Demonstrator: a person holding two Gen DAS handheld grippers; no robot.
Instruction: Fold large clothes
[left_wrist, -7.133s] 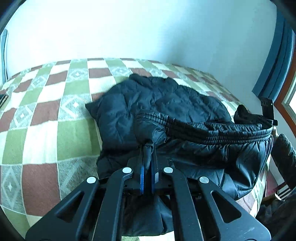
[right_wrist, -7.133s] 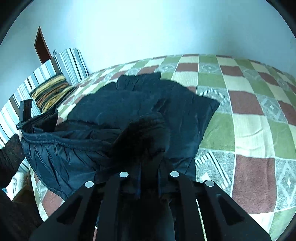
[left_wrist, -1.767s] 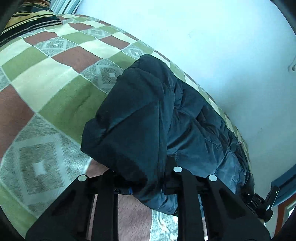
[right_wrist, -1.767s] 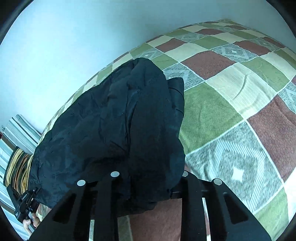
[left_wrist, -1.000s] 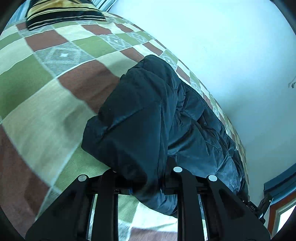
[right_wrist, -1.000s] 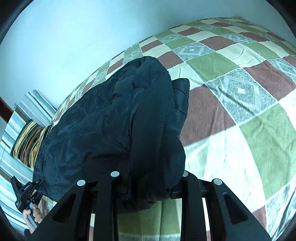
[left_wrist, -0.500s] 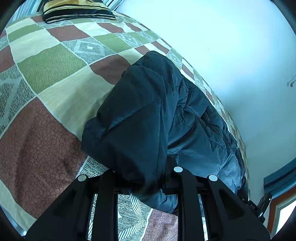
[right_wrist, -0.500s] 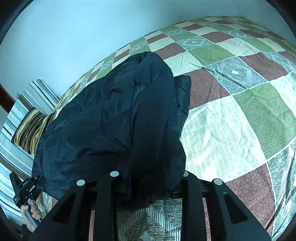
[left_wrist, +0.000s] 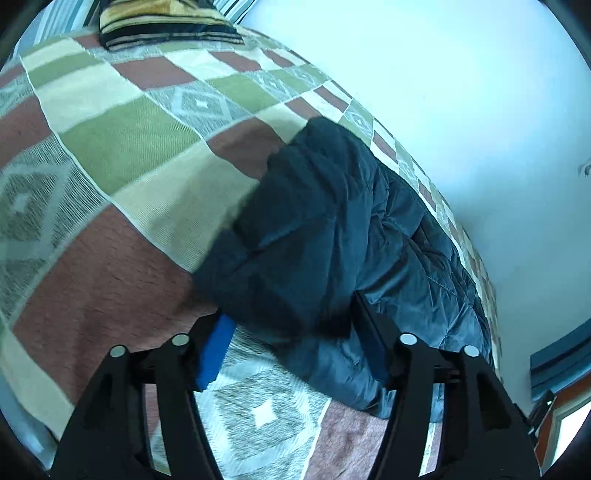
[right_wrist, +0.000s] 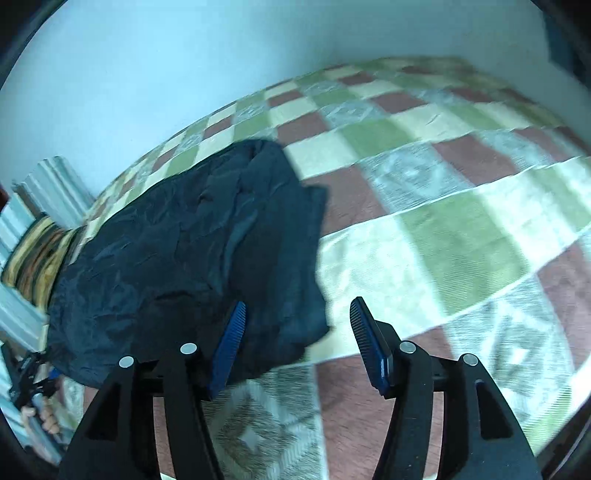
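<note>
A dark navy puffer jacket (left_wrist: 332, 236) lies folded into a long bundle on the checkered bedspread (left_wrist: 122, 140). My left gripper (left_wrist: 291, 343) is open, its blue-padded fingers straddling the near end of the jacket without clamping it. In the right wrist view the same jacket (right_wrist: 192, 251) lies left of centre. My right gripper (right_wrist: 297, 332) is open, with the jacket's near corner lying between its fingers, apart from the right pad.
A striped yellow and black pillow (left_wrist: 162, 22) lies at the head of the bed, also in the right wrist view (right_wrist: 33, 254). A pale wall (left_wrist: 461, 92) runs along the far side. Blue curtain (left_wrist: 561, 365) at the right. The other gripper and hand (right_wrist: 33, 384) show at lower left.
Both grippers have opened and let go of the jacket ends, and pulled back a little. The jacket now rests on the bedspread.
</note>
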